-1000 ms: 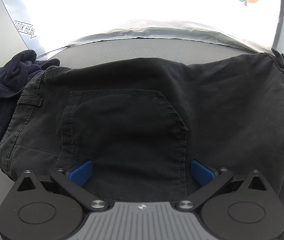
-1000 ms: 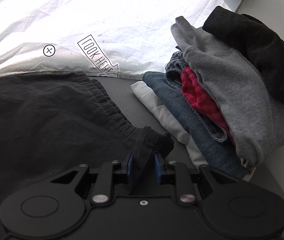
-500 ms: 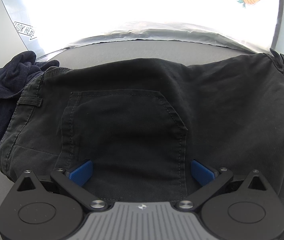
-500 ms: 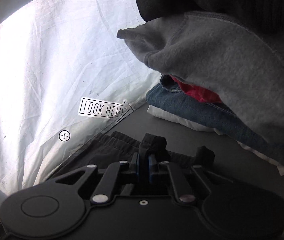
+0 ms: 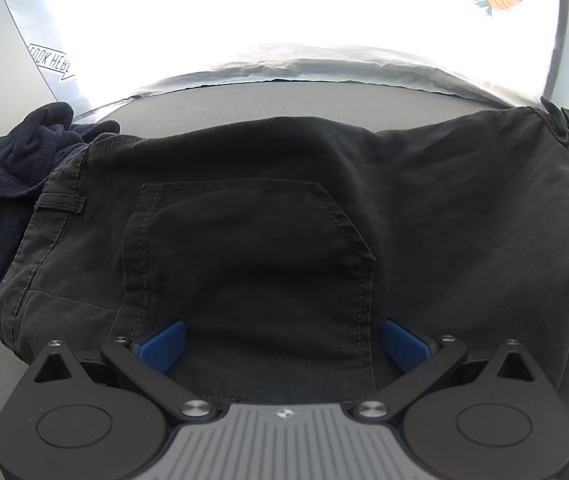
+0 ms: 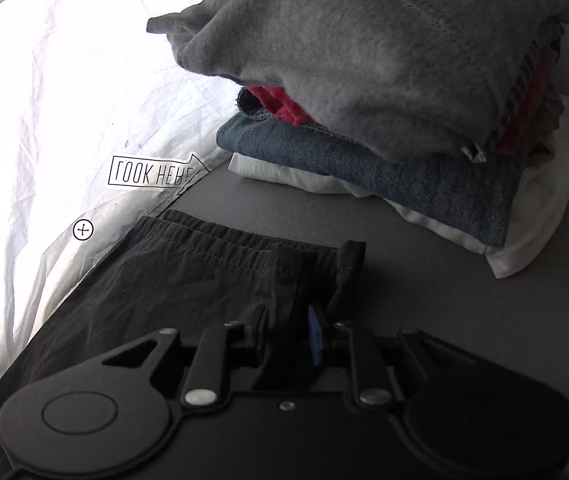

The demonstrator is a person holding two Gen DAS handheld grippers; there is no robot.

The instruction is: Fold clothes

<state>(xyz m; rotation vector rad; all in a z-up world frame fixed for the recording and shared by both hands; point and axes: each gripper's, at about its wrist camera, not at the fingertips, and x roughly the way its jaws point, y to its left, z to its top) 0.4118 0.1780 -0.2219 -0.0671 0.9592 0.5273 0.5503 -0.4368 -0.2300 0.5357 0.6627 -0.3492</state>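
Presently listed: grey table (image 6: pixel 424 312), bearing black trousers (image 5: pixel 284 208) spread flat beneath wide-open left gripper (image 5: pixel 282 344); folded clothes stack (image 6: pixel 384 92) beyond right gripper (image 6: pixel 286 332), just opening, slightly parted, waistband fabric (image 6: pixel 244 248) loose between pads.

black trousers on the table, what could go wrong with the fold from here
The right gripper has just been opening with the waistband of the black trousers between its jaws; the fabric could slip out and spring back unevenly. The leaning stack of folded clothes sits close beside that waistband, so a wide swing could topple it. The left gripper stands open over the back pocket, pinning nothing, so the trousers may drag.
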